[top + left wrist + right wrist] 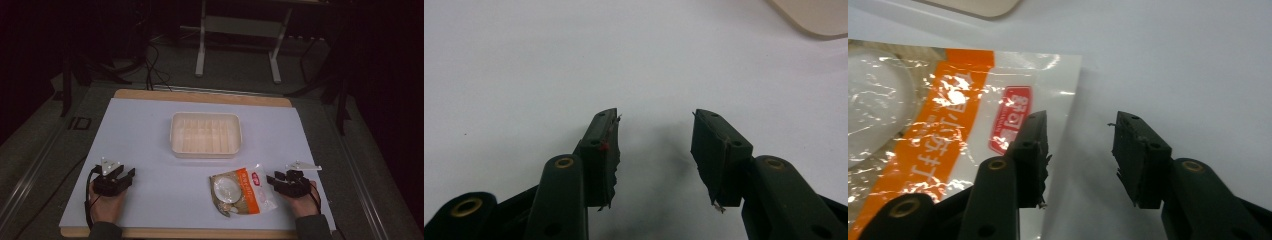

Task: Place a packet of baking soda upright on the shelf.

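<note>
A white sheet (165,150) is spread over a wooden table (200,96) that takes up the middle and lower part of the high view. Beyond it, along the top of the frame, a dark floor and the pale legs of a stand (201,50) are seen.

A shallow cream tray (205,134) is placed at the centre of the high view, toward the far half of the sheet; its ribbed bottom is visible. A corner of it is caught at the upper right of the left gripper view (819,17) and at the top left of the right gripper view (983,6).

A clear plastic packet (242,191) with an orange band and a round white item inside is laid flat at the lower centre-right of the high view, nearer than the tray and well apart from it. In the right gripper view (938,115) it fills the left half.

The right gripper (274,181) is held at the lower right, just beside the packet's edge; its jaws are spread, one over the packet's clear margin and the other over bare sheet (1080,150).

The left gripper (125,175) is held at the lower left, well apart from the packet, and its jaws are spread above bare sheet (656,150).
</note>
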{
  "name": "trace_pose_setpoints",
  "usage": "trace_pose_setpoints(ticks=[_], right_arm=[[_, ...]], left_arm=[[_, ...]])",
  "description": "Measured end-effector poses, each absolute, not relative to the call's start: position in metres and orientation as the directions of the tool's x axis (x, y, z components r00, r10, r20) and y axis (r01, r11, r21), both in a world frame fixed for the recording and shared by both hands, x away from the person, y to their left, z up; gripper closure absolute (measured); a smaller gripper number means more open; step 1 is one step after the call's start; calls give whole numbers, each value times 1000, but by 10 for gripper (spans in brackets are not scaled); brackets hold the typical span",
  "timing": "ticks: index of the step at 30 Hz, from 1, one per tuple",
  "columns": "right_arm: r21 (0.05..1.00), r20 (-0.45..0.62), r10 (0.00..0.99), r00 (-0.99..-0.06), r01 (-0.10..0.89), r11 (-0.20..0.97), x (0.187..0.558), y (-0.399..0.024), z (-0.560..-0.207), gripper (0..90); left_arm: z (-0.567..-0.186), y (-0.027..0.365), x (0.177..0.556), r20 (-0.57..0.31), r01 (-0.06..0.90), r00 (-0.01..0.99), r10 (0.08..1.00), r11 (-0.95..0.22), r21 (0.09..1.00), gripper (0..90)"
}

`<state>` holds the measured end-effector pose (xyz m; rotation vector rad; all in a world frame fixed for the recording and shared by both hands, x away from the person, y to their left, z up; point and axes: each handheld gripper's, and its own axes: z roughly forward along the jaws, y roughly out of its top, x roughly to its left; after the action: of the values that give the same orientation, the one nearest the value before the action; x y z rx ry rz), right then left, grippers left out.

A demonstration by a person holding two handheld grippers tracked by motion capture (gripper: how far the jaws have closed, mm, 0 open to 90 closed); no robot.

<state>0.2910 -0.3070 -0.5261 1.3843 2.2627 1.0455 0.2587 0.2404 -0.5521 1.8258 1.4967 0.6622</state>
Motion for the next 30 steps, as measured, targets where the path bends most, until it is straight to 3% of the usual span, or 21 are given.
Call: trace_pose_setpoints(ticks=[21, 30], right_arm=[[651, 183, 822, -539, 693, 310, 292, -294, -536, 622], [682, 226, 799, -557, 676, 278, 291, -293, -533, 550]], left_arm=[[-552, 241, 259, -30, 633, 209, 977, -112, 766, 527], [-552, 240, 259, -30, 635, 210, 977, -113, 764, 524]])
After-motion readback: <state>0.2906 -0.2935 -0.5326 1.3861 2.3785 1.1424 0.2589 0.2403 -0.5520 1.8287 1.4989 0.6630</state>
